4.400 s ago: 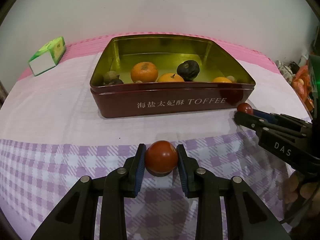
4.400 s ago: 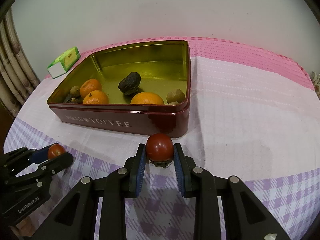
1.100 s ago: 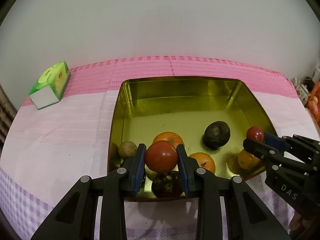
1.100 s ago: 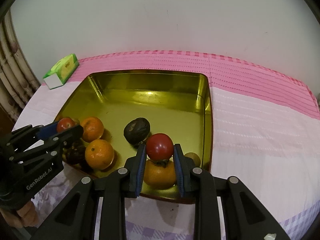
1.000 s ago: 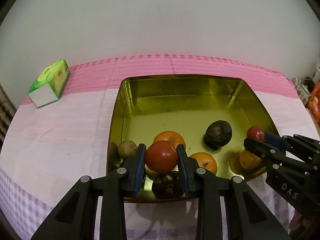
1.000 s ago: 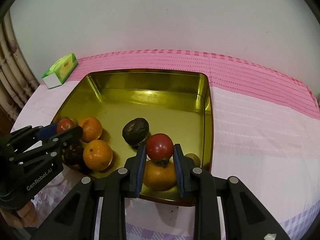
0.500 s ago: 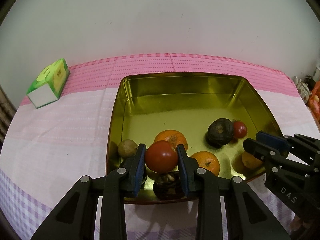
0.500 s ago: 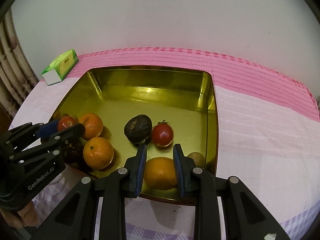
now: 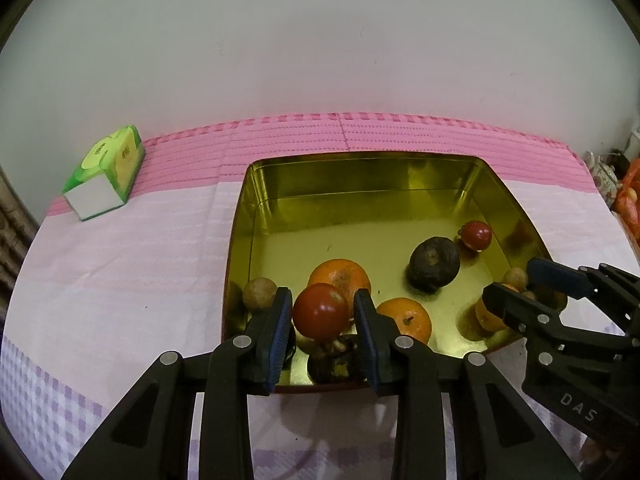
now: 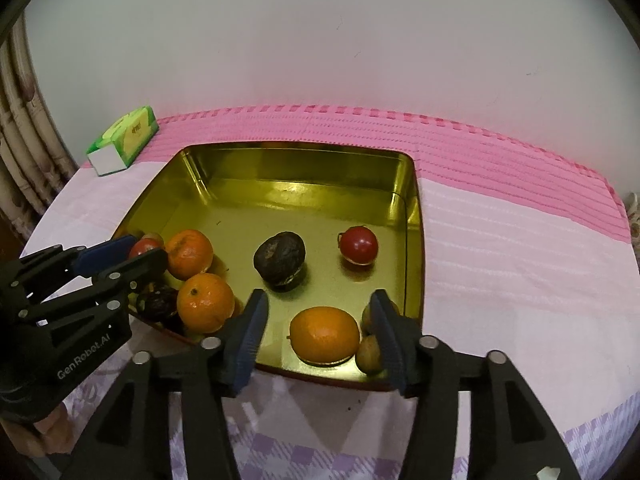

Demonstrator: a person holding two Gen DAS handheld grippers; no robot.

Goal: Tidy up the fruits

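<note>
Your left gripper (image 9: pixel 322 318) reaches level over the near rim of the gold tin (image 9: pixel 360 168), its jaws closed on a red tomato (image 9: pixel 320 311) held above the tin's near-left corner. Your right gripper (image 10: pixel 320 320) hangs over the near-right part of the tin with its jaws spread wide and nothing between them; an orange (image 10: pixel 325 334) lies on the tin floor below the gap.

A second tomato (image 10: pixel 359 245) rests loose on the floor near the right wall, just beside a dark wrinkled fruit (image 10: pixel 280 258). Two more oranges (image 10: pixel 189 254) sit close together at the near left, with a dark round fruit (image 10: pixel 158 303) against the near rim. Small brown fruits (image 10: pixel 369 353) crowd the near-right corner, under your right finger (image 10: pixel 390 340).

The far half of the tin floor is bare gold up to the back wall. The tin stands on a pink and lilac cloth (image 10: pixel 500 280); a green box (image 10: pixel 124 140) lies well apart at the far left, near the wall.
</note>
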